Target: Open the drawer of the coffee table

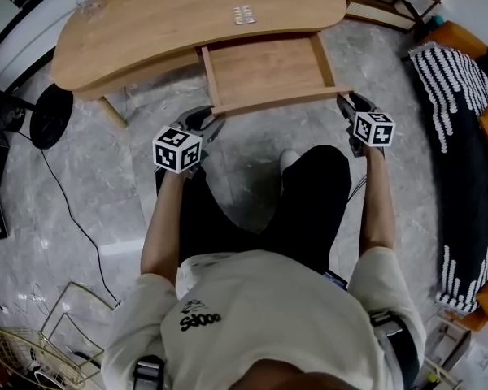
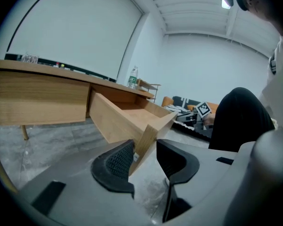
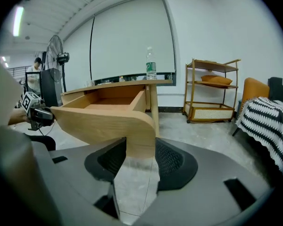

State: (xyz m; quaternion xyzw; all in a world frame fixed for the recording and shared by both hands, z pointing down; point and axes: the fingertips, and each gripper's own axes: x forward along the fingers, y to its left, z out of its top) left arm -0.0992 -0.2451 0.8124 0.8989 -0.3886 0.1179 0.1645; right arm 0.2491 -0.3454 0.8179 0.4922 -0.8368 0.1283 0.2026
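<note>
Your pale-wood rectangular drawer (image 1: 264, 71) stood well out from under the kidney-shaped pale-wood worktop (image 1: 171, 15) of the coffee table, reaching toward 6 o'clock, its inside bare. Your left hand-held gripper (image 1: 210, 125) sat at the 9 o'clock end of the drawer's curved wooden front panel (image 1: 281, 101), and your right hand-held gripper (image 1: 347, 104) sat at the 3 o'clock end. The right jaws held the panel's rounded corner, with both ribbed pads flat on the wood. The left jaws also had the panel end between them, but askew: 1 pad pressed on it, while the other seemed to meet only its upper edge.

The pull looked all but done. To finish it well, you needed to draw both ends toward 6 o'clock at the same rate, so the drawer did not twist in its opening. You also needed to keep the panel level rather than bear down on it. It made sense to stop short of the end of travel, since your knees in black trousers (image 1: 309, 185) were just beside the panel. Squaring the left grip first would probably have helped.
</note>
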